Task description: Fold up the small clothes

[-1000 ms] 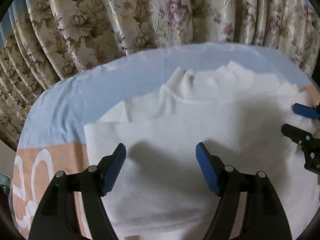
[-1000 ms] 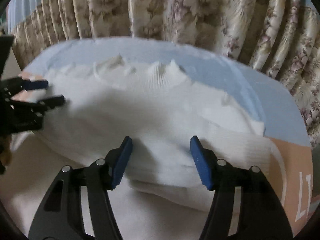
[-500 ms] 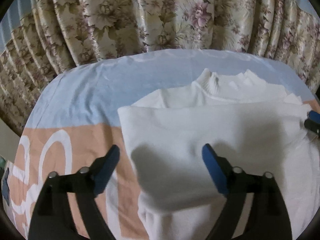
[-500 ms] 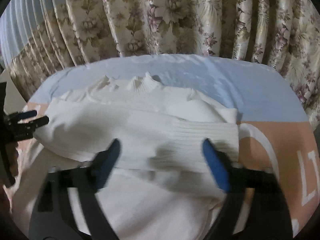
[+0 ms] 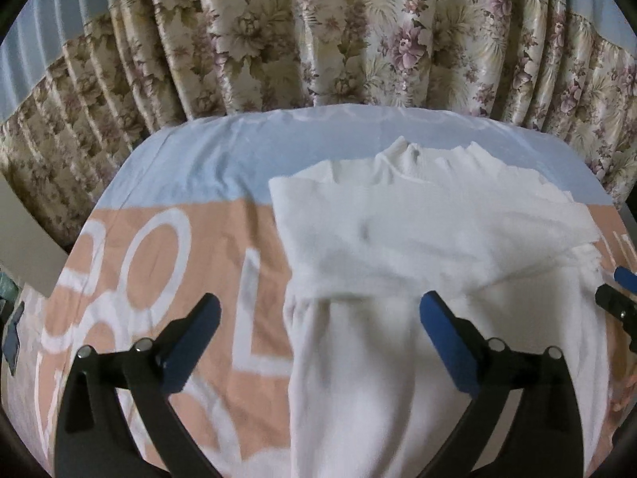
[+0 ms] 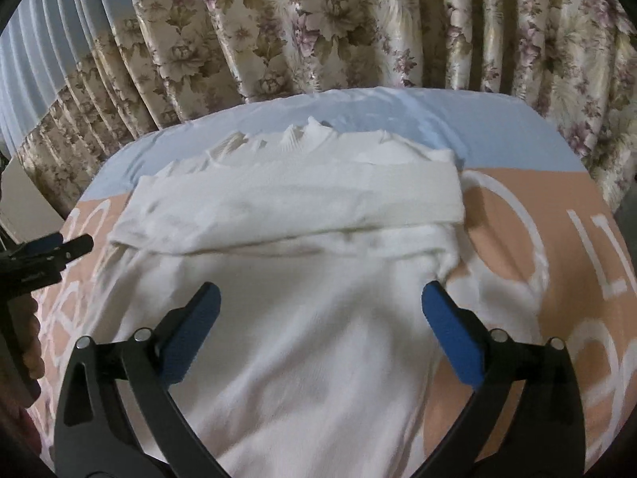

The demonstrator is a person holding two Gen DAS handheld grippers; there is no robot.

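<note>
A white knit sweater (image 5: 398, 239) (image 6: 318, 279) lies flat on the bed, ribbed collar (image 5: 406, 159) (image 6: 302, 135) at the far side. A folded layer (image 6: 298, 203) rests across its upper part. My left gripper (image 5: 318, 318) hovers over the sweater's left edge with its jaws opening; the cloth lies below them, untouched by the pads. My right gripper (image 6: 318, 310) hangs over the sweater's lower body, jaws also opening, nothing pinched. Each gripper shows at the edge of the other's view: the right gripper (image 5: 617, 290), the left gripper (image 6: 51, 251).
The bed cover (image 5: 179, 279) (image 6: 517, 219) is peach with large white letters and pale blue at the far end. Floral curtains (image 5: 318, 40) (image 6: 358, 40) hang close behind the bed. A person's hand (image 6: 28, 338) holds the left gripper.
Both grippers have drawn back from the sweater and risen, and their jaws have spread wider. The folded layer stays lying across the sweater, and more of the bed cover shows.
</note>
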